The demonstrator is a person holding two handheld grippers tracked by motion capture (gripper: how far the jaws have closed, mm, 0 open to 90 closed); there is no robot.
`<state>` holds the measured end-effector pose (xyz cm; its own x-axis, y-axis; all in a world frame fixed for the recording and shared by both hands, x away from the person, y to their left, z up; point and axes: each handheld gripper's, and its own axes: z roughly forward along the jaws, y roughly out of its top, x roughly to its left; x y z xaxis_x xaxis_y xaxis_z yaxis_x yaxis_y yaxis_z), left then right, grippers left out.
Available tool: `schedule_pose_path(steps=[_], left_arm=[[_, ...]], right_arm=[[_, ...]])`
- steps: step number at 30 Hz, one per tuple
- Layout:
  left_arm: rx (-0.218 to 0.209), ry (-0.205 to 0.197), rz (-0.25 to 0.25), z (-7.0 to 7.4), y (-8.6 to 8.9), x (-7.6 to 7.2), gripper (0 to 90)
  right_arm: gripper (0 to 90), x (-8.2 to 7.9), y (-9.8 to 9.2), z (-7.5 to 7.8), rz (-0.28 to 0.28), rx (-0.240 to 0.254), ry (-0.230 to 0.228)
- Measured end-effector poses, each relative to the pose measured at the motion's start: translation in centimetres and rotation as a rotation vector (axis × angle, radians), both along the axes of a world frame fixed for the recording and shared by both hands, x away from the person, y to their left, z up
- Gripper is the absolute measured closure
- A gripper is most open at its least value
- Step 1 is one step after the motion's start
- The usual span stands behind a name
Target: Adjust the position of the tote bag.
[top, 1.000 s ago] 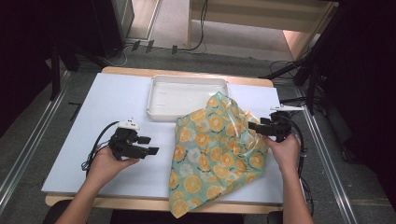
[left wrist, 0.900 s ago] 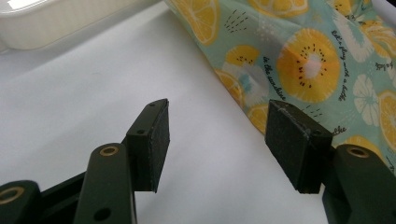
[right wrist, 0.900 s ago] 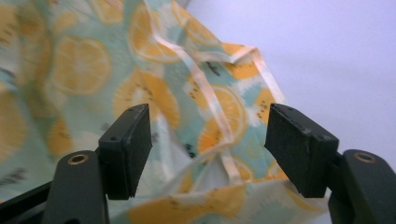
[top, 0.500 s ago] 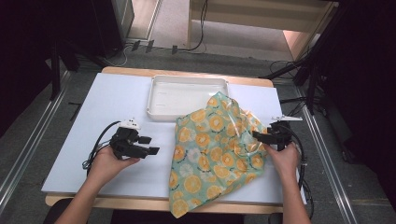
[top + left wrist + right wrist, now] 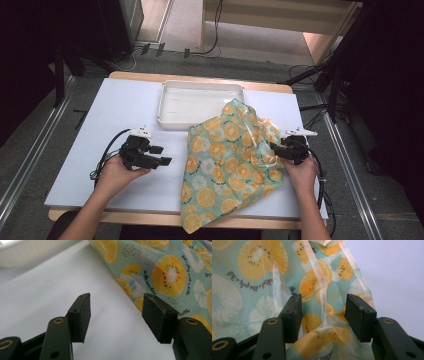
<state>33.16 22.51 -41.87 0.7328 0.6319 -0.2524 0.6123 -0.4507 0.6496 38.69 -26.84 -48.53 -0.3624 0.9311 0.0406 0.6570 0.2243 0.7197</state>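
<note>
Currently your right gripper sits at the right edge of the fruit-print bag; its jaws have just been closing, with a fold of the bag and its clear strip between them, the pads not yet pressing. Your left gripper rests on the white table, jaws partly open and empty, the bag just beyond its right jaw. Ahead lies a white tray, which the bag's far corner overlaps.

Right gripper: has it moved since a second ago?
Yes. The right gripper has come down and toward the table's near edge, away from the white tray, onto the fruit-print bag. Its jaws have just been closing around a fold.
</note>
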Motion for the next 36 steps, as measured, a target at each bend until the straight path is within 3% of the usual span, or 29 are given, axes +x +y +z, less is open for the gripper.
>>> schedule_pose_path(steps=[2,3,4,5,9,16,18,19,21,22,23,24,25,26,27,28,30,32,36], left_arm=[[0.001,0.0,-0.001,0.0,0.0,0.0,40.8],[0.002,0.004,0.001,0.0,0.0,0.0,40.8],[0.002,0.004,0.001,0.0,0.0,0.0,40.8],[0.001,0.006,0.0,-0.1,0.0,0.0,40.8],[0.0,0.011,0.001,-0.1,0.1,0.1,40.7],[0.007,0.014,0.0,-0.2,0.0,0.2,40.7],[0.008,0.015,0.0,-0.2,0.0,0.2,40.7],[0.009,0.015,0.001,-0.2,0.0,0.2,40.7],[0.008,0.015,0.001,-0.2,0.0,0.1,40.7],[0.006,0.014,-0.001,-0.2,0.1,0.1,40.7],[0.007,0.013,-0.001,-0.2,0.0,0.1,40.7],[0.005,0.015,-0.001,-0.2,0.0,0.1,40.7],[0.009,0.016,-0.005,-0.2,-0.1,0.1,40.7],[0.009,0.016,-0.005,-0.2,-0.1,0.1,40.7],[0.012,0.014,-0.003,-0.2,-0.1,0.1,40.8],[0.01,0.017,-0.003,-0.2,-0.1,0.1,40.7],[0.009,0.018,-0.002,-0.2,0.0,0.1,40.8],[0.012,0.016,0.0,-0.2,0.0,0.1,40.8],[0.005,0.014,-0.002,-0.1,0.1,0.1,40.9]], right_arm=[[49.0,0.1,-0.1,0.1,0.002,0.002,0.004],[39.9,0.4,-0.1,0.3,-0.002,-0.028,0.008],[39.9,0.4,-0.1,0.3,-0.002,-0.028,0.008],[35.3,0.8,-0.3,0.6,-0.025,-0.067,-0.01],[25.6,2.1,-1.3,0.9,-0.041,-0.002,-0.003],[16.6,3.7,-1.7,-0.1,-0.041,-0.005,0.04],[27.4,3.4,-1.6,0.1,-0.008,0.013,0.036],[27.4,3.4,-1.6,0.1,-0.008,0.013,0.036],[36.4,2.8,-1.1,0.1,0.036,-0.015,0.026],[36.4,2.8,-1.1,0.1,0.036,-0.015,0.026],[45.0,2.4,-1.1,0.0,0.038,0.001,0.009],[45.0,2.4,-1.1,0.0,0.038,0.001,0.009],[60.3,2.2,-1.1,0.1,0.046,0.01,0.011],[60.3,2.2,-1.1,0.1,0.046,0.01,0.011],[76.2,1.9,-1.0,0.3,0.07,0.025,0.027],[84.1,1.9,-0.9,0.4,0.085,0.043,0.042],[85.9,1.9,-0.8,0.6,0.099,0.07,0.065],[89.5,1.9,-0.6,1.2,0.094,0.115,0.115],[90.0,1.2,0.0,3.0,0.141,0.151,0.071]])
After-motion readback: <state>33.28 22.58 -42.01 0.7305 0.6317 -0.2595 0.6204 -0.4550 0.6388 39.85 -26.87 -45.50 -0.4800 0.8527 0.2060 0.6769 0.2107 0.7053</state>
